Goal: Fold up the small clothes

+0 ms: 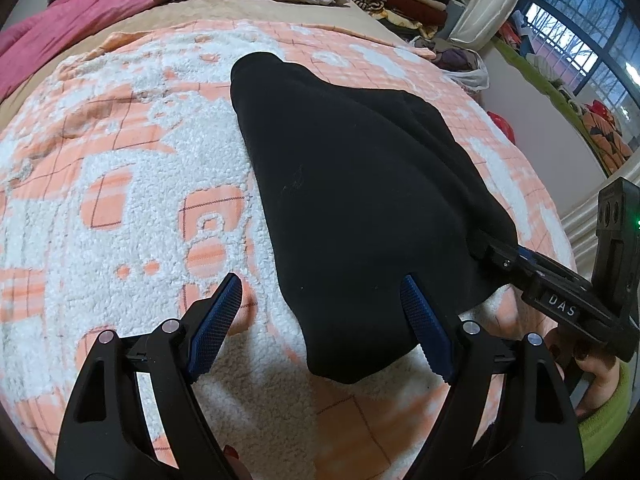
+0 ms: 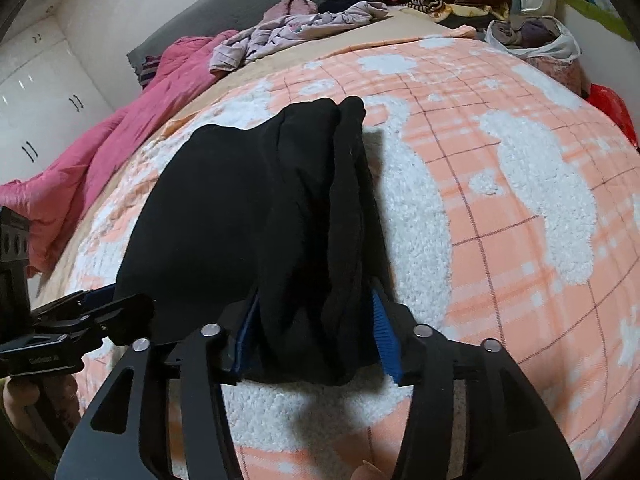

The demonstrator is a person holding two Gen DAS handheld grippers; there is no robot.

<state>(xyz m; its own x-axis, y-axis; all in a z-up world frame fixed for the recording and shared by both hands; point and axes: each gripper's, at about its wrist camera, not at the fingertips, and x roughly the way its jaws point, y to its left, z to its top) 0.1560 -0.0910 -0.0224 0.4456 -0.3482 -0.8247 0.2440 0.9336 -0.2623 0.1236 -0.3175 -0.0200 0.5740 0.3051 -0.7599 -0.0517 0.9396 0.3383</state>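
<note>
one black garment bunched between right tongs.

Label on right gripper body: "DAS", white letters on black, read in the left wrist view.
Print on left gripper body: too blurred to be read.

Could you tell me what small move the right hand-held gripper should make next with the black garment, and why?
Probably draw the right hand-held gripper straight back off the black garment. The garment already lies folded on the orange and white blanket, and the pads stand apart with its near edge loosely between them. The left hand-held gripper is open and holds nothing.
</note>
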